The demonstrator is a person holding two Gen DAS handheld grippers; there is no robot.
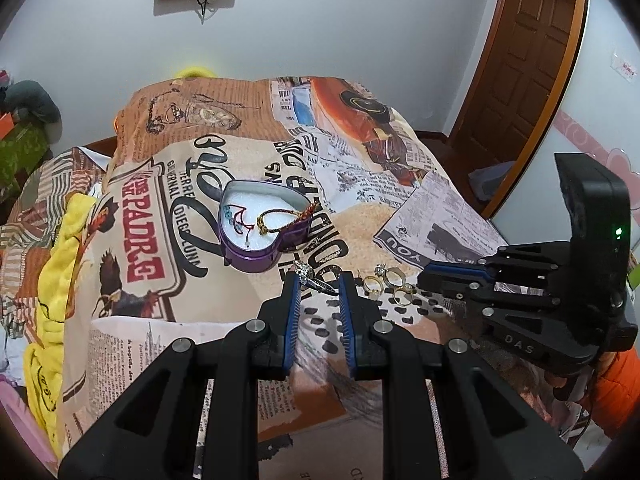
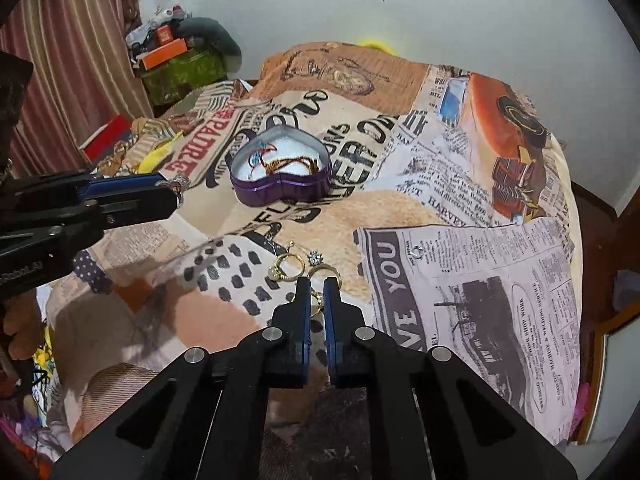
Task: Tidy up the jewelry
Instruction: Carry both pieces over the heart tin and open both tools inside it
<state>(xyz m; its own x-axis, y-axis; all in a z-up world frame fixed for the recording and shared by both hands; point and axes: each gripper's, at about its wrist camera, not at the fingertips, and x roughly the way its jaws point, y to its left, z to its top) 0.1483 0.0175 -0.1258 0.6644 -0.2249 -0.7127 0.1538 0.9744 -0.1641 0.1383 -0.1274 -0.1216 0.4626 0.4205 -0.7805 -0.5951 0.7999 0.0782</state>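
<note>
Partway: purple heart-shaped tin at frame centre holds only cord bracelets, left gripper clamps a silver sparkly ring just below it, right gripper has closed on one gold ring, two gold rings left on the printed cloth

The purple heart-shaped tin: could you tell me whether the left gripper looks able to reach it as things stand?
Probably yes: the purple heart-shaped tin sits open just beyond the left gripper, with only bare cloth between. However, its jaws already hold a silver ring.
</note>
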